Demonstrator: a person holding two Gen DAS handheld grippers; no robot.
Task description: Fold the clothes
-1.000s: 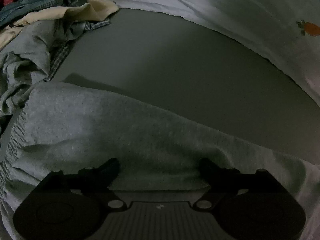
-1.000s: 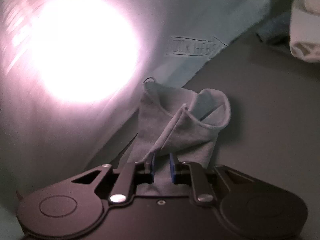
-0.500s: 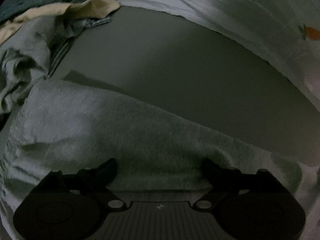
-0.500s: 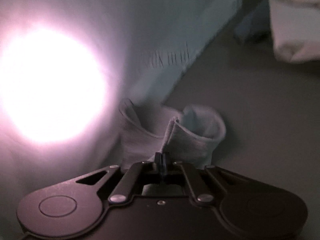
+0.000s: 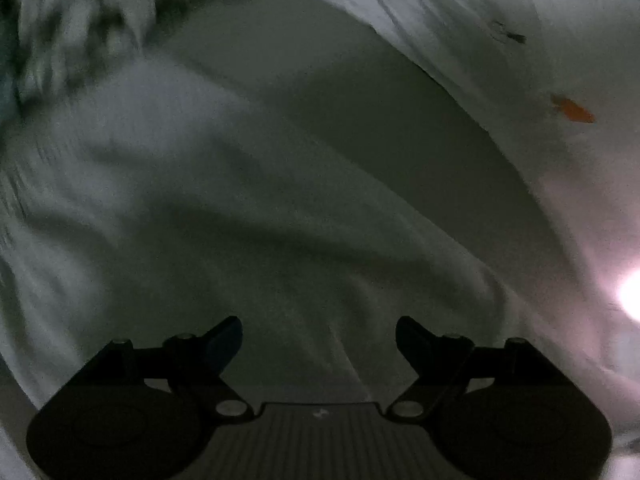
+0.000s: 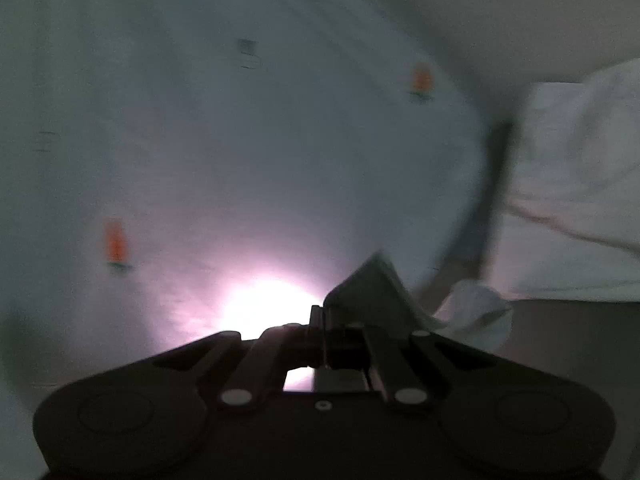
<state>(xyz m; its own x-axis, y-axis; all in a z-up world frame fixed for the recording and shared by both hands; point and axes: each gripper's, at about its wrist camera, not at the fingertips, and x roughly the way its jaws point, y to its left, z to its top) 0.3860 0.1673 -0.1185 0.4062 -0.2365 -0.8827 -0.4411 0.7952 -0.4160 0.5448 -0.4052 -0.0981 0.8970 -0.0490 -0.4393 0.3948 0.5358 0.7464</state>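
Note:
A grey knit garment (image 5: 192, 208) lies across the dark table (image 5: 320, 92) and fills the lower left wrist view. My left gripper (image 5: 319, 338) is open, its fingers spread wide just above the cloth. My right gripper (image 6: 323, 320) is shut on a corner of the grey garment (image 6: 372, 292), which stands up folded between the jaws. The view is blurred and dim.
A white printed sheet (image 5: 500, 52) with small orange marks covers the far side and fills the right wrist view (image 6: 240, 140). A pile of mixed clothes (image 5: 80, 28) lies at the far left. Folded white cloth (image 6: 580, 184) sits at the right. A bright glare (image 6: 264, 304) shines through the sheet.
My right gripper closed on the garment corner and lifted it, swinging toward the sheet. My left gripper stayed open and moved forward over the grey cloth, which now wrinkles under it.

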